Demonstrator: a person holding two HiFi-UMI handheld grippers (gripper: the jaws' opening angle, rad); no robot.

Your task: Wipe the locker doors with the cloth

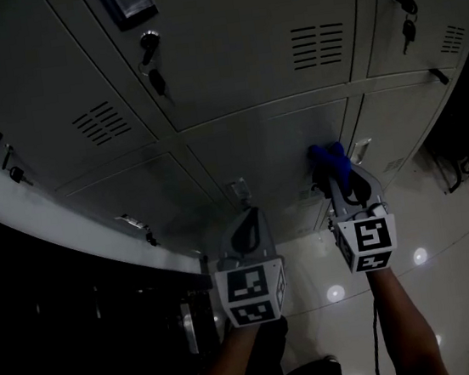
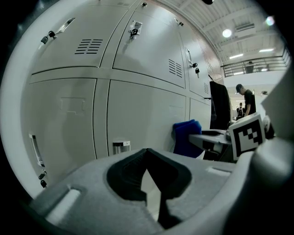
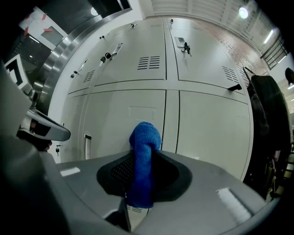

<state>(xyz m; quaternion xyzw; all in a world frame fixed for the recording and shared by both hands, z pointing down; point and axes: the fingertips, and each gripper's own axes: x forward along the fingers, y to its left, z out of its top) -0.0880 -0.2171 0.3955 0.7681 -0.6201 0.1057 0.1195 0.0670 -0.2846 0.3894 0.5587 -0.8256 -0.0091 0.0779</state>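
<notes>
A bank of pale grey locker doors [image 1: 244, 61] fills the head view, with vents, handles and keys. My right gripper [image 1: 333, 166] is shut on a blue cloth [image 3: 143, 153], whose bunched end [image 1: 326, 156] points at a lower locker door [image 3: 126, 119] close in front; whether it touches is not clear. In the left gripper view the blue cloth [image 2: 186, 137] shows to the right, near the doors. My left gripper [image 1: 245, 215] is held lower and to the left, its jaws shut with nothing between them, facing a lower door [image 2: 142, 114].
A dark open locker space [image 1: 54, 317] lies at the lower left. Dark clothing [image 3: 268, 128] hangs at the right end of the lockers. Glossy floor [image 1: 453, 282] reflects ceiling lights. A person [image 2: 247, 102] stands far off in the hall.
</notes>
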